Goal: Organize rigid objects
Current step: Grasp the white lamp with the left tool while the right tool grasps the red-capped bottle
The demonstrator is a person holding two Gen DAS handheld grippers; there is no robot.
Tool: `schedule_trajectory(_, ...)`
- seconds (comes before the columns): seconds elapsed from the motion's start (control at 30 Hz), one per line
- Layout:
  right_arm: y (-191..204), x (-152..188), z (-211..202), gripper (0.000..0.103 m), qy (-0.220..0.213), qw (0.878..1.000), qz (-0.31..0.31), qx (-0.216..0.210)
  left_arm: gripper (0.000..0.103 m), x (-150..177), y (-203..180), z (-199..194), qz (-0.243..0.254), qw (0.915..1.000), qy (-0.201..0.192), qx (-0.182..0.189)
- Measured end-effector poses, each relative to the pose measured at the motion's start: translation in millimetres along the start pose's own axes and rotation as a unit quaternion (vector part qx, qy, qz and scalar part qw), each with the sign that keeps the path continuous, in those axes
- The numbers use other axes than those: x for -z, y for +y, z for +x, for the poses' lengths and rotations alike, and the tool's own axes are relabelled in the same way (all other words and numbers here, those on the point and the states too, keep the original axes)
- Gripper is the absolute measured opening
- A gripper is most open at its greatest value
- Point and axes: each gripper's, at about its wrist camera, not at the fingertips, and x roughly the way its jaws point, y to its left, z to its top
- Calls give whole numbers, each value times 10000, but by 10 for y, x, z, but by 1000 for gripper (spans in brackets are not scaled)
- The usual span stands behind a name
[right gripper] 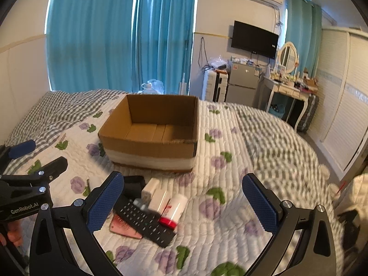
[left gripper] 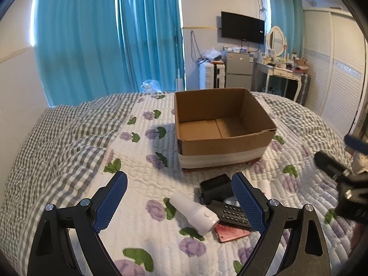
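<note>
Only right wrist shows red-capped bottle (right gripper: 173, 210).

Bed (left gripper: 69, 138): white quilt with purple flowers, grey checked blanket at 10 o'clock. Open cardboard box (left gripper: 220, 124) sits at 12, white band round its base. Clutter at 6, touching: black remote (right gripper: 147, 223) over a pink card (right gripper: 124, 227), white cylinder (left gripper: 195, 211), black block (left gripper: 216, 188), red-capped white bottle (right gripper: 174, 209).
</note>
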Motion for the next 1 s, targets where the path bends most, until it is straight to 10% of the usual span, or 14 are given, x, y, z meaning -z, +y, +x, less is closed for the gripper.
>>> schedule_trajectory(0.73, -127, 469, 936, 103, 1286, 9907, 287, -337, 91, 643, -236, 1391, -500, 9662, 2528, 39)
schedule_trajectory(1.0, -129, 467, 948, 103, 1340, 9901, 271, -313, 52, 718, -250, 1227, -580, 9655, 2463, 622)
